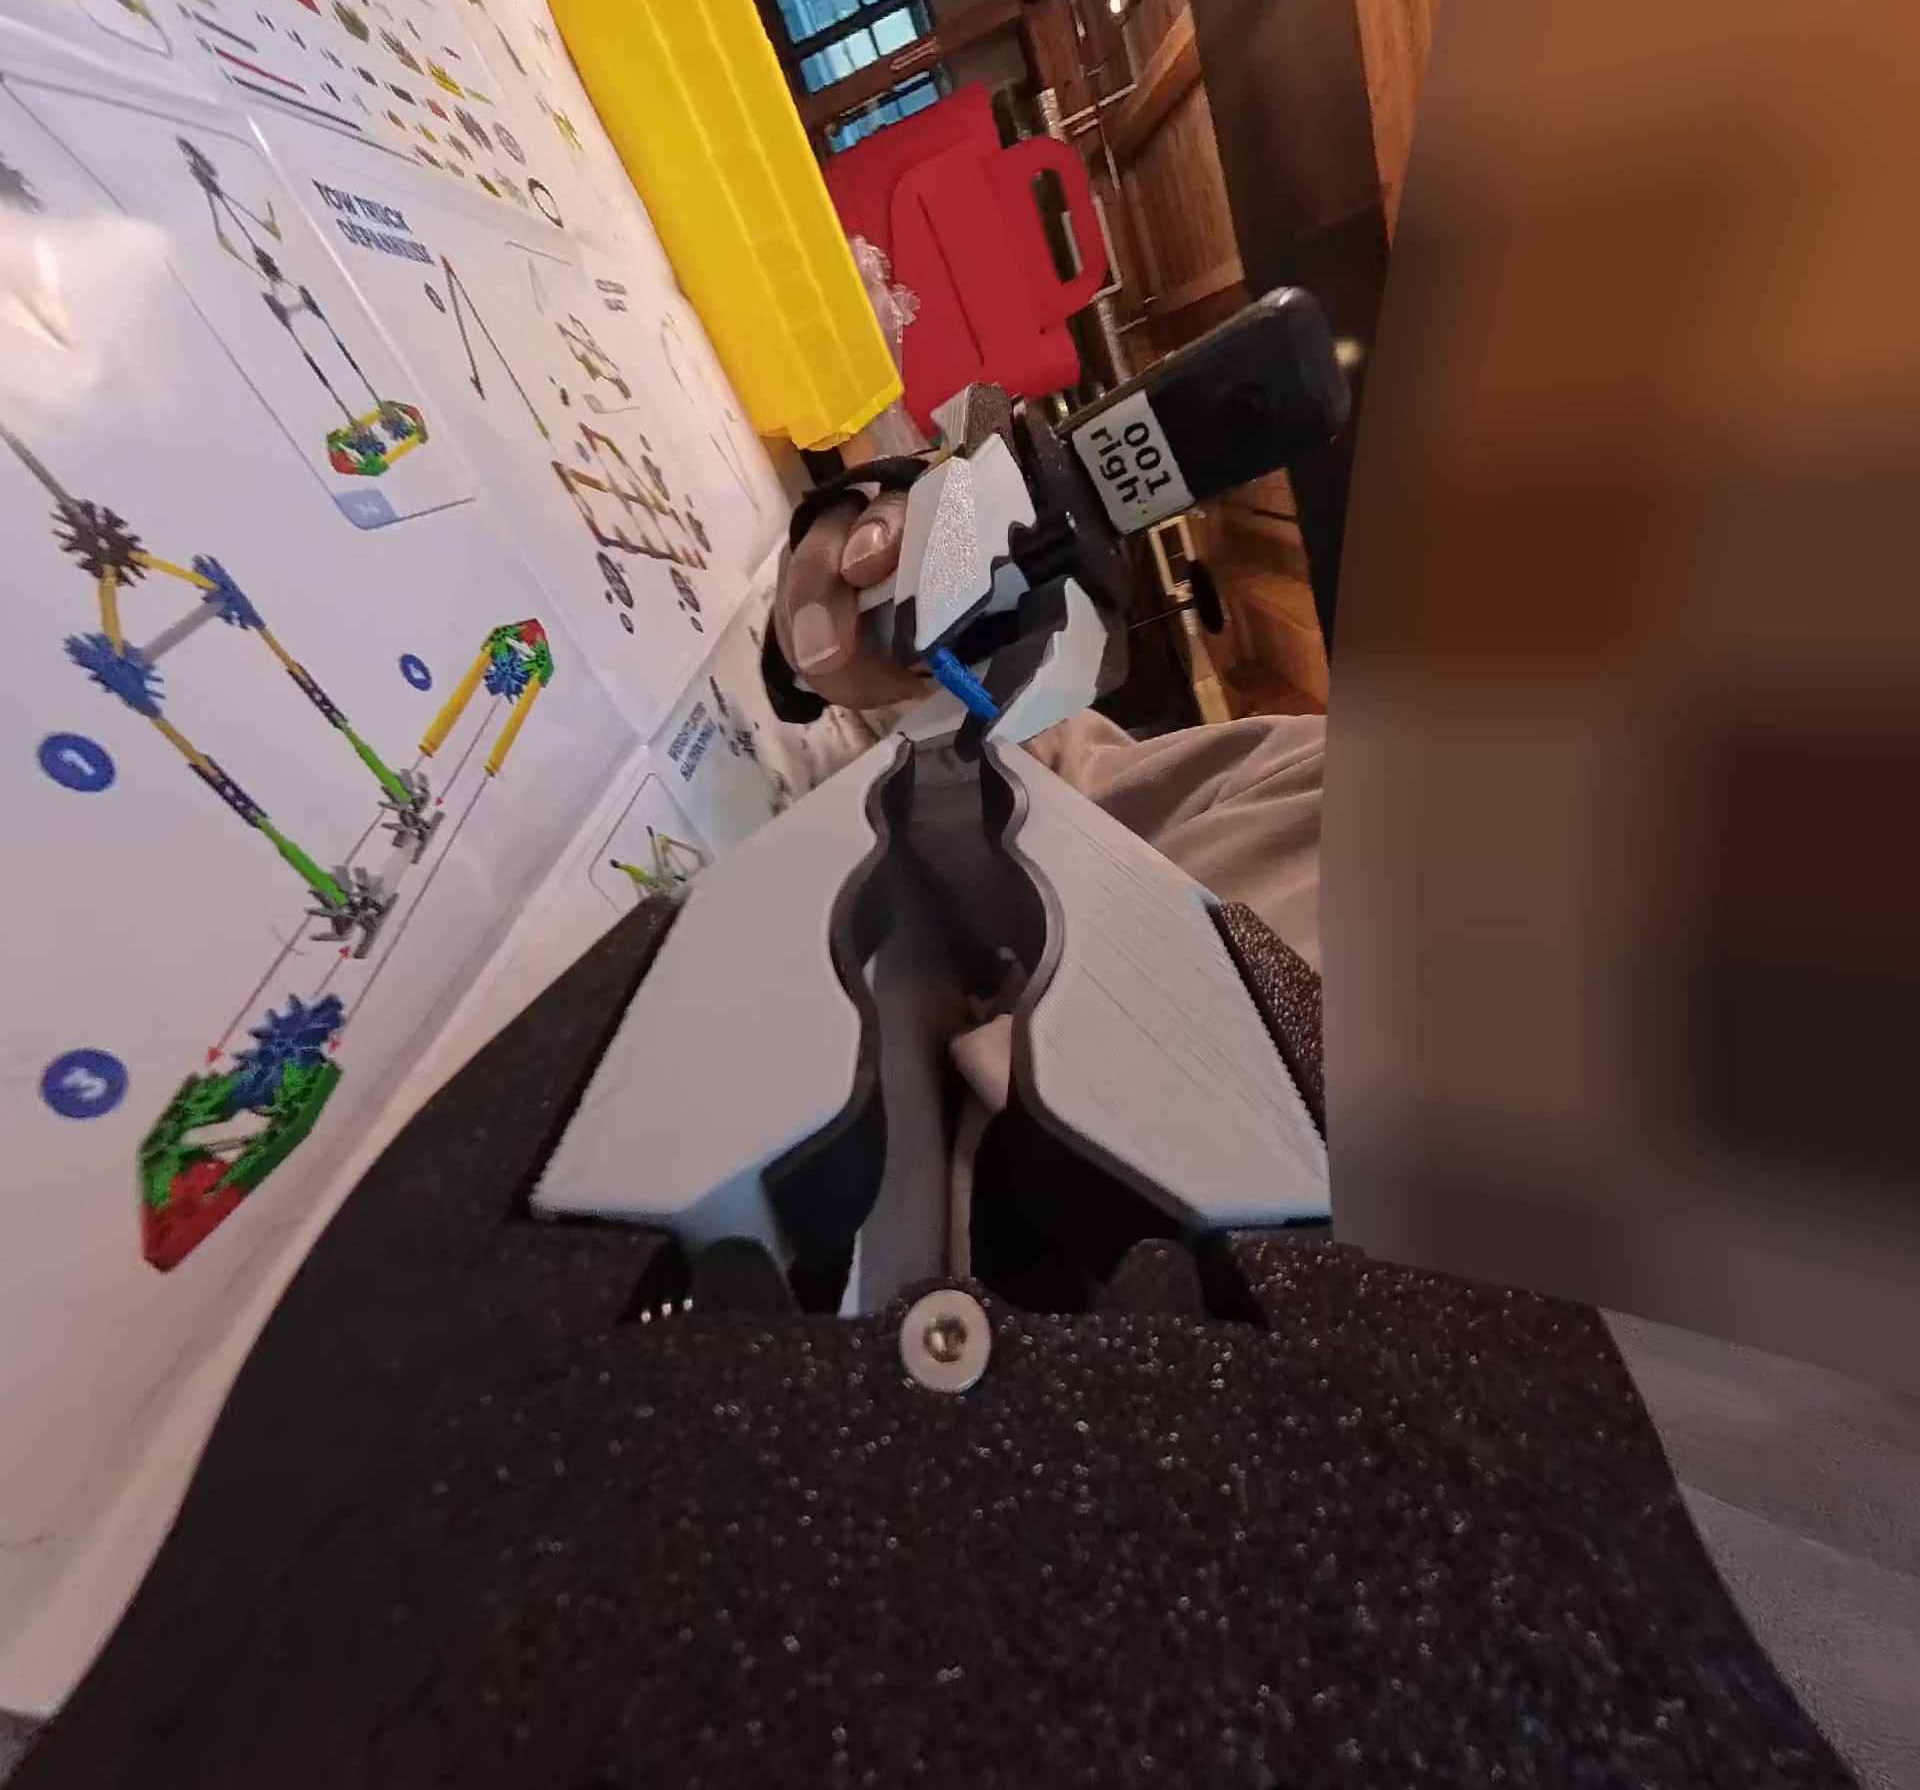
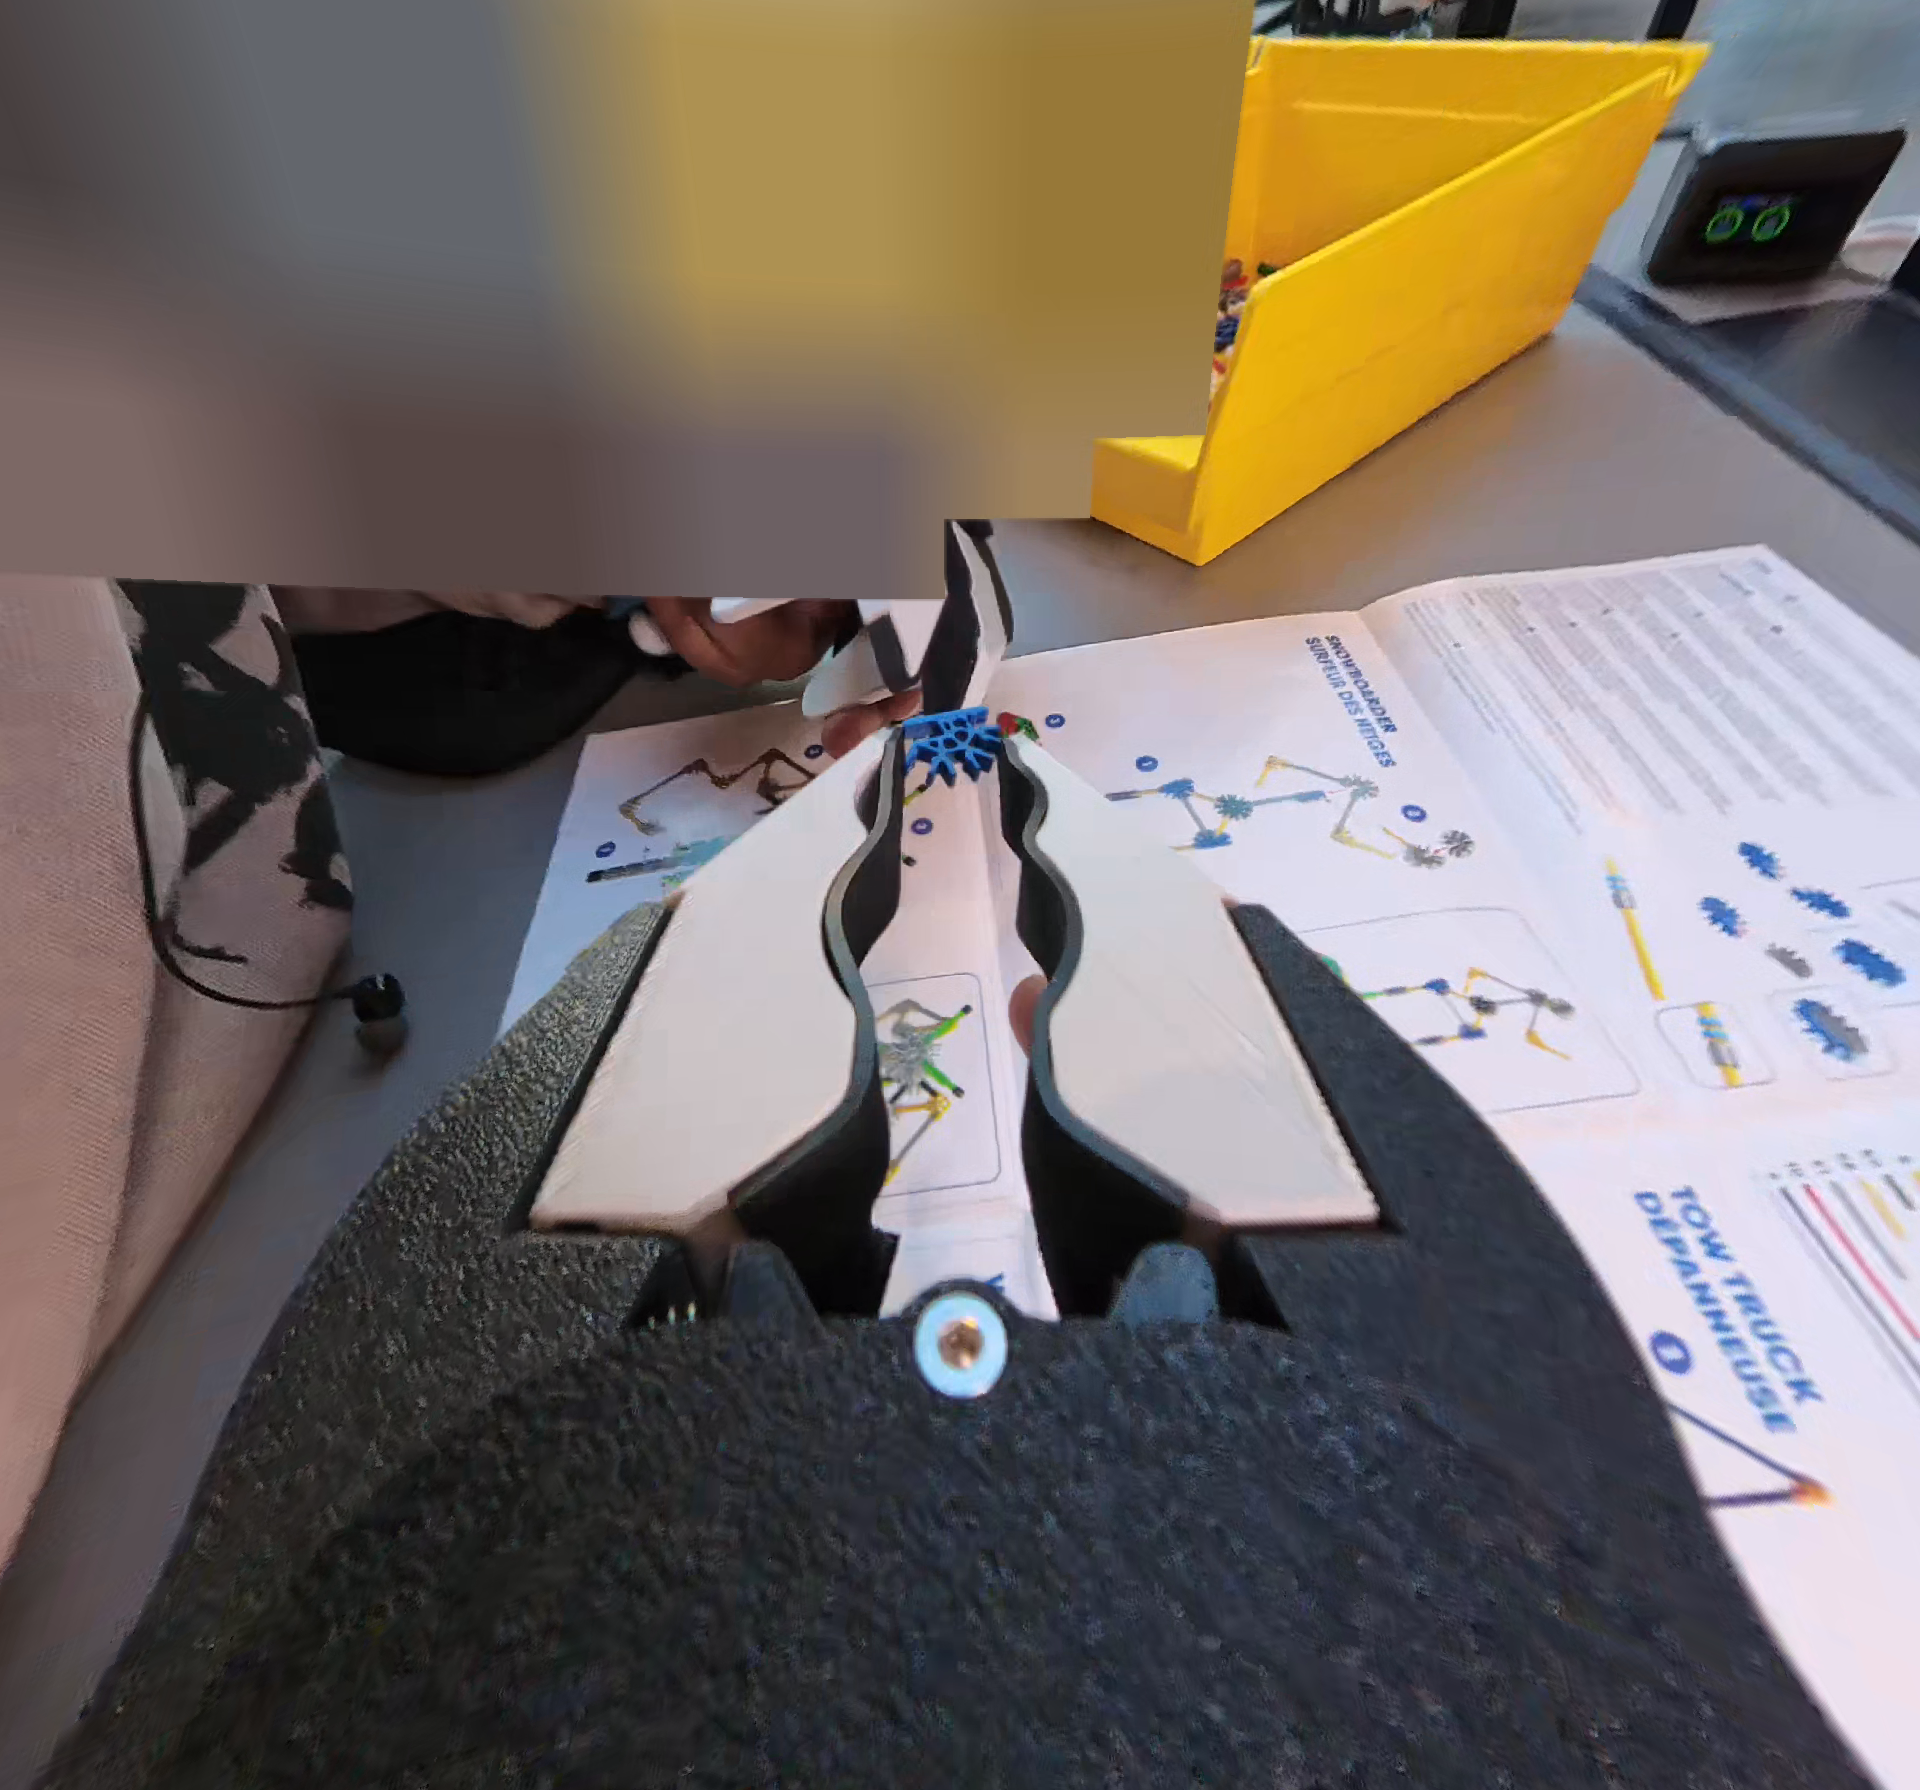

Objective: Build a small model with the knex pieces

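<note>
1. A grey table top [image 2: 1455, 514] carries everything; a person's beige sleeve [image 2: 62, 909] lies along its left edge in the right wrist view.
2. A large white printed instruction sheet with coloured building-toy diagrams [image 2: 1558, 805] lies unfolded on the table, under both grippers.
3. A yellow plastic bin with an open top [image 2: 1434, 286] stands on the table at the far side of the sheet; small coloured toy pieces show inside it, too small to tell apart.
4. A red flat plastic piece with a handle slot [image 1: 987, 265] stands beyond the bin in the left wrist view.
5. A small dark box with a green-lit screen [image 2: 1766, 213] sits to the far right of the bin.
6. The right gripper [image 2: 951, 753], black-bodied with pale fingers, has its tips drawn narrow and clamped on a blue snowflake-shaped plastic connector [image 2: 948, 741], held above the sheet.
7. The left gripper [image 1: 948, 753] points at the right one, tips close together and just beside the connector; whether anything is gripped between them, I cannot tell.
</note>
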Action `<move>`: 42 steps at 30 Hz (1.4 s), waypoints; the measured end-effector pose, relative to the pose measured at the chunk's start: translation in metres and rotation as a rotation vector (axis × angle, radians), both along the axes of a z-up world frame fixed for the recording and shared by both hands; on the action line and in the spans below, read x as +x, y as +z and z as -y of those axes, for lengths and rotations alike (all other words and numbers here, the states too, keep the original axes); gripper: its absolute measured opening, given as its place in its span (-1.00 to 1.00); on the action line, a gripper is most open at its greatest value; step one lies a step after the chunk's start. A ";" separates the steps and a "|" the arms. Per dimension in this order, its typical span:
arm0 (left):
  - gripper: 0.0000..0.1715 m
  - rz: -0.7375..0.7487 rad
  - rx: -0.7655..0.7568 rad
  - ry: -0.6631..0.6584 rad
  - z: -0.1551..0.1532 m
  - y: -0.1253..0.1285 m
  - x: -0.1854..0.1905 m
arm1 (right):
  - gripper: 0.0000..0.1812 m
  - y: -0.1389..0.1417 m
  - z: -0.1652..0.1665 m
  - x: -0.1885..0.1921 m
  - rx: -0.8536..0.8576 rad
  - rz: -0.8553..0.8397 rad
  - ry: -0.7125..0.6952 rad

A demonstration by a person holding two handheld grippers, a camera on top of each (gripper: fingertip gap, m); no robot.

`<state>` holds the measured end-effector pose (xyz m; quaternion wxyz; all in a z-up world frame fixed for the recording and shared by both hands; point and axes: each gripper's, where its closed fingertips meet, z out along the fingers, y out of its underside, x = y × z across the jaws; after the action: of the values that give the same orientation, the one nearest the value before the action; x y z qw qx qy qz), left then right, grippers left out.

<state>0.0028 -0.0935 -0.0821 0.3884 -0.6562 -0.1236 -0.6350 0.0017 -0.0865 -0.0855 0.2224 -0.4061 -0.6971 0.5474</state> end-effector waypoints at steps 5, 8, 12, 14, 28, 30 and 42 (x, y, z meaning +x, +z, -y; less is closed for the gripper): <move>-0.78 -0.449 0.084 0.088 -0.005 -0.017 -0.005 | -0.82 -0.005 0.008 0.002 -0.346 0.239 0.045; -0.77 -0.652 0.143 0.065 -0.003 -0.024 0.002 | -0.82 -0.002 0.014 0.002 -0.537 0.335 0.066; -0.82 -0.621 0.170 0.043 -0.001 -0.019 0.009 | -0.82 -0.008 0.021 0.003 -0.583 0.407 0.076; -0.88 -0.644 0.161 0.041 0.000 -0.022 0.009 | -0.82 -0.012 0.021 0.003 -0.598 0.430 0.064; -0.94 -0.420 0.028 0.035 -0.001 -0.026 0.004 | -0.73 -0.013 0.022 0.001 -0.456 0.286 0.072; -0.94 -0.407 0.021 0.034 -0.001 -0.026 0.004 | -0.73 -0.013 0.022 0.001 -0.407 0.263 0.068; -0.98 -0.597 -0.018 0.086 -0.003 -0.044 -0.012 | -0.72 -0.018 -0.015 0.006 -0.217 0.239 -0.011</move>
<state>-0.0096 -0.0904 -0.1259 0.4283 -0.8115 -0.0374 -0.3958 0.0073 -0.0720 -0.1035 0.0959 -0.4938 -0.6531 0.5661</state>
